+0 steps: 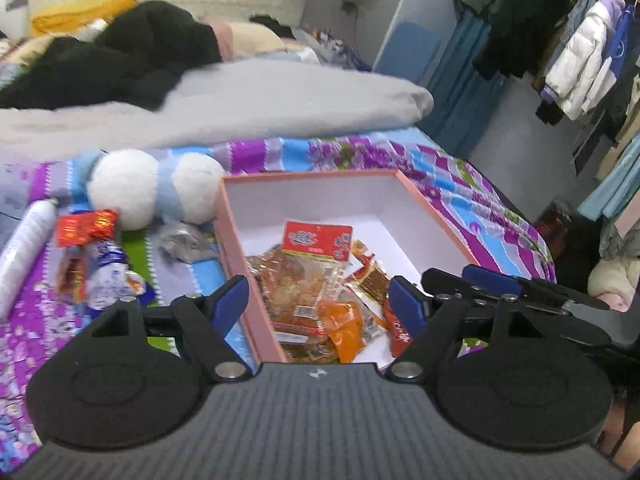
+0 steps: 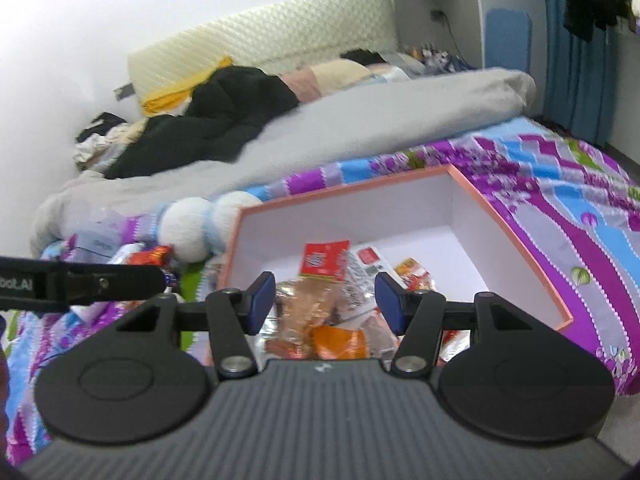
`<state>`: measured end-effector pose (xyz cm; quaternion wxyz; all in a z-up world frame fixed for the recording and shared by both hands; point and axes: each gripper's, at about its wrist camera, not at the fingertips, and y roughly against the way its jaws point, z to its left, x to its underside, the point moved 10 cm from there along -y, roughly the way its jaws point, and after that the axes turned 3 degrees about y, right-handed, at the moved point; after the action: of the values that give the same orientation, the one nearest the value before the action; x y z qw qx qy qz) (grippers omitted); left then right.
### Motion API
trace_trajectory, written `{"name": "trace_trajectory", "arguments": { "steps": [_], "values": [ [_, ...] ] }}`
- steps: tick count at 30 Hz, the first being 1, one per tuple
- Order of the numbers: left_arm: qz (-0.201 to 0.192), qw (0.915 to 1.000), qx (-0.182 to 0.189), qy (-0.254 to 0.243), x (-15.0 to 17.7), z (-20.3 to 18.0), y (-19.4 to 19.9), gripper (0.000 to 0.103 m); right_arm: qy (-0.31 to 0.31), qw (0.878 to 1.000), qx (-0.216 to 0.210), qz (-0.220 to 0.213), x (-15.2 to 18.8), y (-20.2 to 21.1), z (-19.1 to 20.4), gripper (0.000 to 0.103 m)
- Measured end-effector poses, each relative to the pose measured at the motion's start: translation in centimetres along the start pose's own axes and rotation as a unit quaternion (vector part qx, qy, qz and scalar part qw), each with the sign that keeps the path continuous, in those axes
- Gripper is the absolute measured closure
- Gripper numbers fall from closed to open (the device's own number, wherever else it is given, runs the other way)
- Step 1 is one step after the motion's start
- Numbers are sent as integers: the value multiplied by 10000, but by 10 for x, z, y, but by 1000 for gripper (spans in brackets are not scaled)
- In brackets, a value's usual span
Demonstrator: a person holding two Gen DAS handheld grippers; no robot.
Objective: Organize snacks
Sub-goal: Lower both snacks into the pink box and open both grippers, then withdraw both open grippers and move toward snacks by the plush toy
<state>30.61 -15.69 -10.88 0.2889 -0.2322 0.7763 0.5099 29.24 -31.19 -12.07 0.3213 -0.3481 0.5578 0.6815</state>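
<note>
Pink box sits center frame on the bed, snack packets piled at its near end, far half bare white floor. Left tool gaping above the box's near left wall, right tool also spread wide over the pile, both empty. Loose snacks lie lower left beside a plush toy touching the box's far left corner.

The pink box's near end and some snack packets hide behind the gripper body.
</note>
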Motion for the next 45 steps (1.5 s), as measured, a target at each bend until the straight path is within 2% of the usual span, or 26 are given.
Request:
{"name": "trace_trajectory", "arguments": {
  "steps": [9, 11, 12, 13, 24, 32, 45],
  "values": [
    [-446, 9984, -338, 59, 16, 29, 73, 15, 235, 9991, -265, -228, 4, 40, 39, 44],
    [-502, 9981, -348, 123, 20, 34, 85, 15, 273, 9988, -336, -211, 8, 44, 48, 33],
    [-537, 9978, -365, 152, 22, 37, 91, 15, 300, 9986, -381, -232, 9, 48, 52, 20],
    [-578, 9974, -401, 162, 25, 40, 97, 15, 320, 9982, -423, -273, 10, 50, 56, 14],
    [-733, 9949, -683, -79, 59, 46, 135, 13, 480, 9958, -764, -177, 43, 70, 91, 14],
    [-694, 9949, -736, 42, 81, 55, 145, 12, 614, 9940, -906, -60, 65, 77, 113, 14],
    [-588, 9918, -1068, 378, 100, 97, 140, 12, 868, 9894, -1159, 143, 82, 64, 144, 14]
  ]
}}
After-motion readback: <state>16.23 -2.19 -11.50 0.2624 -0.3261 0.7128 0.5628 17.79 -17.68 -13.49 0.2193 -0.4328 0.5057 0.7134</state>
